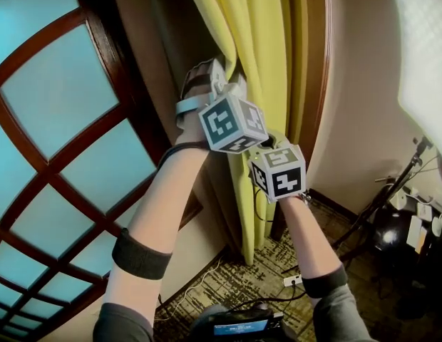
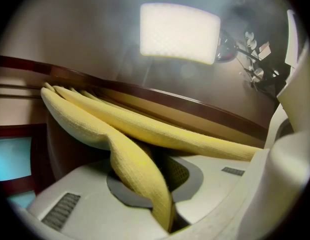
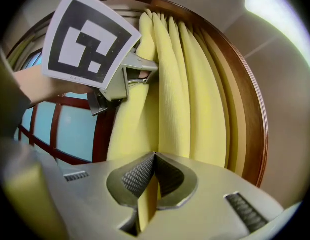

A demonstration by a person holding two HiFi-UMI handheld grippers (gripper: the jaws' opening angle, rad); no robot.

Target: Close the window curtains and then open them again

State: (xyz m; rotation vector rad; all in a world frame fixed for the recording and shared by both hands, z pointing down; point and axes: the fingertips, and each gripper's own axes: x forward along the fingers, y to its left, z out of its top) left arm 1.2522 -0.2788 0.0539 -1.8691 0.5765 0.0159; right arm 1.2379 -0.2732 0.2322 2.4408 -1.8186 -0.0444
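Observation:
The yellow curtain [image 1: 257, 34] hangs bunched in folds against the dark wooden window frame [image 1: 317, 70], to the right of the arched window [image 1: 57, 105]. My left gripper [image 1: 222, 77] is the higher one, at the curtain's left edge; in the left gripper view its jaws [image 2: 160, 184] are shut on a fold of the curtain [image 2: 135, 159]. Just below and to the right, my right gripper [image 1: 267, 140] sits behind its marker cube. In the right gripper view its jaws [image 3: 154, 156] pinch a thin edge of the curtain [image 3: 147, 204], and the left gripper [image 3: 130, 79] shows above on the same cloth.
The window's blue panes lie between dark curved wooden bars. A bright light panel [image 1: 428, 48] glows at the upper right. Stands and cables [image 1: 392, 191] crowd the floor at the right, with a power strip [image 1: 292, 280] on the patterned carpet.

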